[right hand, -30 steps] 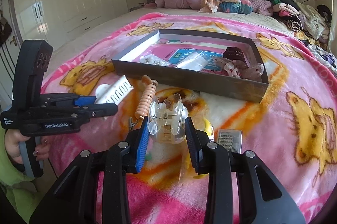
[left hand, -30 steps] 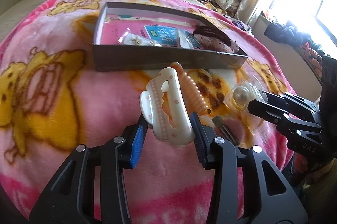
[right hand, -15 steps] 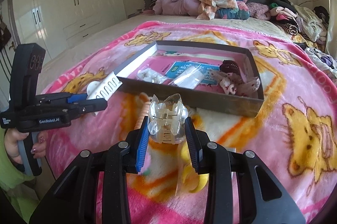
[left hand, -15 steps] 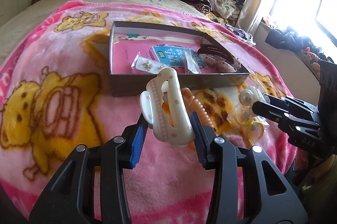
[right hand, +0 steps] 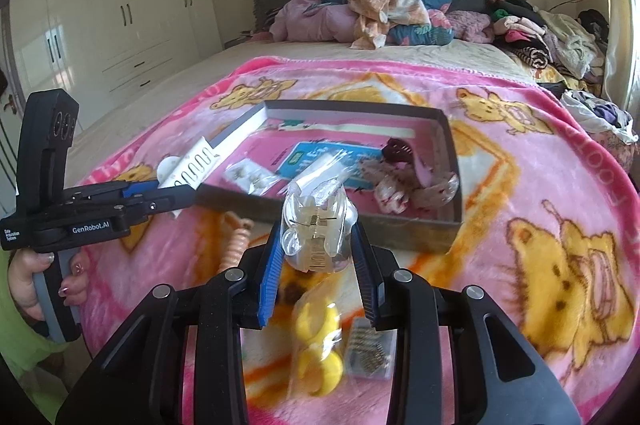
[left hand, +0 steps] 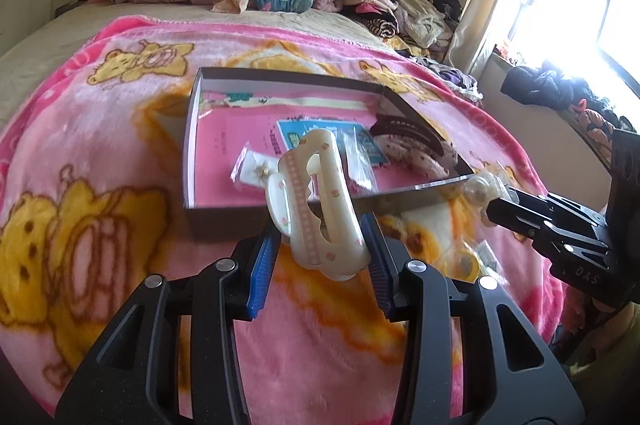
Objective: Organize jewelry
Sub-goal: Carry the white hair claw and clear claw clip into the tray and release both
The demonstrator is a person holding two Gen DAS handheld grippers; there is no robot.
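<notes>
My left gripper [left hand: 320,245] is shut on a cream hair claw clip [left hand: 316,201] and holds it above the near wall of the grey open box [left hand: 224,217]. My right gripper [right hand: 318,253] is shut on a clear hair claw clip [right hand: 316,229], held just short of the box's [right hand: 452,153] near wall. The box holds small plastic bags, a blue card and dark and speckled hair clips [left hand: 416,149]. The left gripper also shows in the right wrist view [right hand: 176,189], the right gripper in the left wrist view [left hand: 496,203].
The box lies on a pink bear blanket [left hand: 100,153] on a bed. On the blanket near me lie an orange spiral hair tie [right hand: 236,245], a yellow item in a bag [right hand: 320,345] and a small packet [right hand: 368,349]. Clothes [right hand: 384,9] are piled at the headboard.
Both grippers have risen and moved forward toward the box with their clips. The left clip now hangs over the box's near wall; the loose items have dropped lower in the views.
</notes>
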